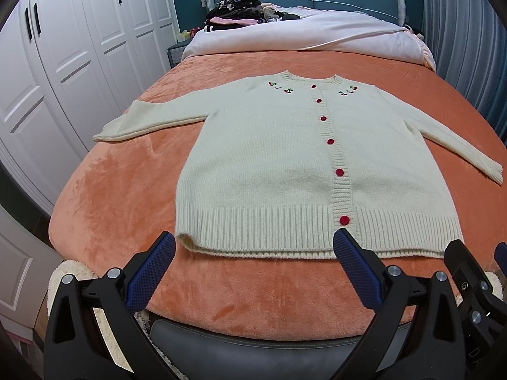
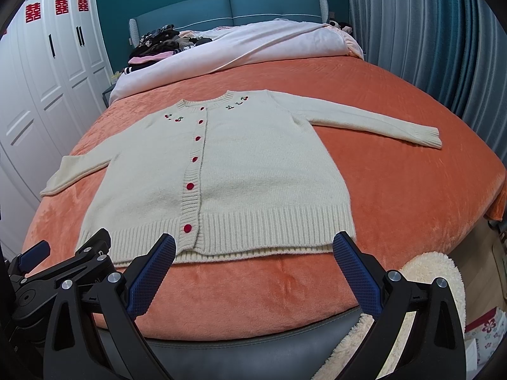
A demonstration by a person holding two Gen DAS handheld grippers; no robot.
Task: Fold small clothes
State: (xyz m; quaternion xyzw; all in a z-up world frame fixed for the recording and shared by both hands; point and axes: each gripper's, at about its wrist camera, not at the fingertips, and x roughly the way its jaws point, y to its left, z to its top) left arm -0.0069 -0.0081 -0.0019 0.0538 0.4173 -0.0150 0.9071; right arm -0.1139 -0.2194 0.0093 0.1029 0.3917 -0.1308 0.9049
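A cream knitted cardigan [image 1: 279, 164] with red buttons and cherry embroidery lies flat, front up, on the orange bedspread [image 1: 126, 209], both sleeves spread out. It also shows in the right wrist view [image 2: 253, 177]. My left gripper [image 1: 253, 247] is open and empty, hovering just short of the hem's left half. My right gripper [image 2: 253, 247] is open and empty, just short of the hem's right half. Each gripper's body shows at the edge of the other's view.
A pile of dark and pink clothes [image 1: 240, 11] and a white duvet [image 1: 317, 31] lie at the head of the bed. White wardrobes [image 1: 63, 63] stand on the left, blue curtains [image 2: 427, 31] on the right. A fluffy rug [image 2: 427, 285] lies by the bed's foot.
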